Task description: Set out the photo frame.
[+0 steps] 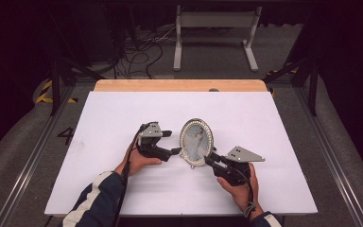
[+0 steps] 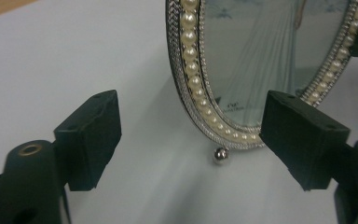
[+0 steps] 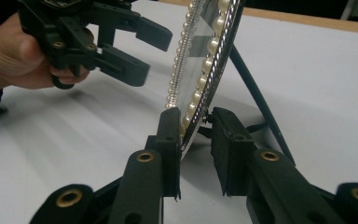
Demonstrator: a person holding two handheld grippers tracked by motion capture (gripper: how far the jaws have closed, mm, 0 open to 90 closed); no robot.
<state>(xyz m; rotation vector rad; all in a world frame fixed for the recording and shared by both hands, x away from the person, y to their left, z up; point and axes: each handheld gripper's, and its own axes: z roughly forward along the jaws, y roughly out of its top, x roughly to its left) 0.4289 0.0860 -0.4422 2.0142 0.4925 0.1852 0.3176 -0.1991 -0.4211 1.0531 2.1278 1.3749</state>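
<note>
Frame: oval picture frame [image 1: 196, 142] with a pearl-bead rim stands upright near the middle of the worktop [image 1: 123, 113], propped on its black back strut [image 3: 256, 98], a small silver ball foot [image 2: 221, 156] under the lower edge.

Right gripper [image 1: 213, 162]: I have its jaws straddling the frame's lower rim. The near jaw sits against the beaded front; a sliver of gap shows at the back one, so I judge this a loose pinch, not a firm clamp.

Left gripper [image 1: 172, 143]: jaws wide open, nothing between them. It sits just beside the frame's left edge, apart from it.

Risk, tipping: the frame rests on a thin strut and ball feet. If I nudge it with the open left jaws, or twist the right hand, I think it falls flat.

Risk, slip: rounded beads and a slim metal rim give my right jaws little purchase; lifting from one low corner could let it swing or drop.

Risk, glass: a hard squeeze on the rim could stress the glazing.

Surface: smooth white sheet over a wooden top, bare apart from the frame.

Room: dim; grey floor, loose cables, a white stand behind, yellow-black tape at the floor edges.
</note>
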